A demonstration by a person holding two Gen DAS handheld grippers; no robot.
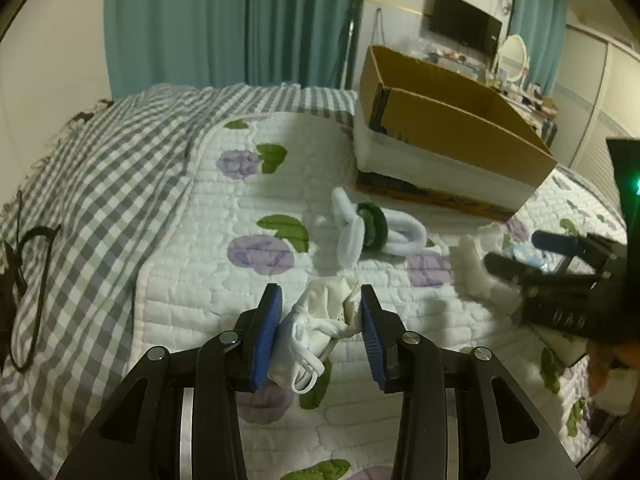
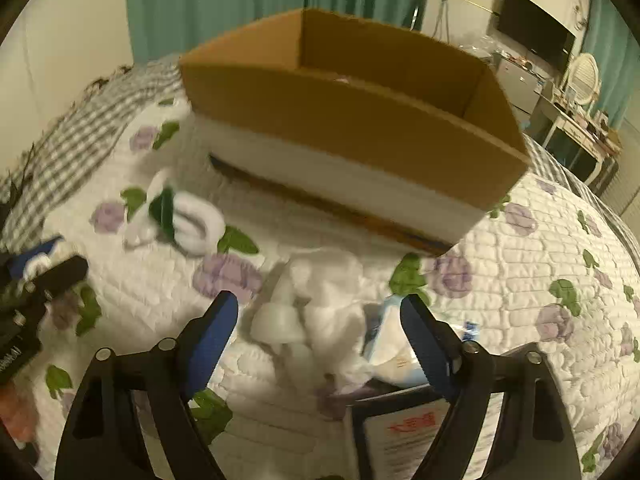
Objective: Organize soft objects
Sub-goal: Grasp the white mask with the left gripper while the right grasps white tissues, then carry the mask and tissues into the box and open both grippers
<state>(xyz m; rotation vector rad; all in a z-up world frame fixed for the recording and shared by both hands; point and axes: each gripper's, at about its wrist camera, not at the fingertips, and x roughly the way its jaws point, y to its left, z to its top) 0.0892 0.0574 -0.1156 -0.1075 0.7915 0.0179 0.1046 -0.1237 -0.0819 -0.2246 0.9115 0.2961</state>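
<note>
My left gripper (image 1: 321,304) is open, its blue pads on either side of a crumpled white face mask (image 1: 326,324) lying on the quilt. Beyond it lies a white sock bundle with a green band (image 1: 372,228); it also shows in the right wrist view (image 2: 184,220). My right gripper (image 2: 320,312) is open over a white fluffy sock pile (image 2: 320,312), with a light blue packet (image 2: 394,344) by its right finger. In the left wrist view the right gripper (image 1: 516,256) is at the right. An open cardboard box (image 1: 452,120) stands on the bed, close ahead in the right wrist view (image 2: 352,120).
The bed has a white floral quilt (image 1: 208,272) and a grey checked blanket (image 1: 100,168) to the left, with a black cord (image 1: 32,280) on it. A printed sheet (image 2: 404,436) lies under my right gripper. Teal curtains (image 1: 240,20) and a dresser (image 2: 572,128) stand behind.
</note>
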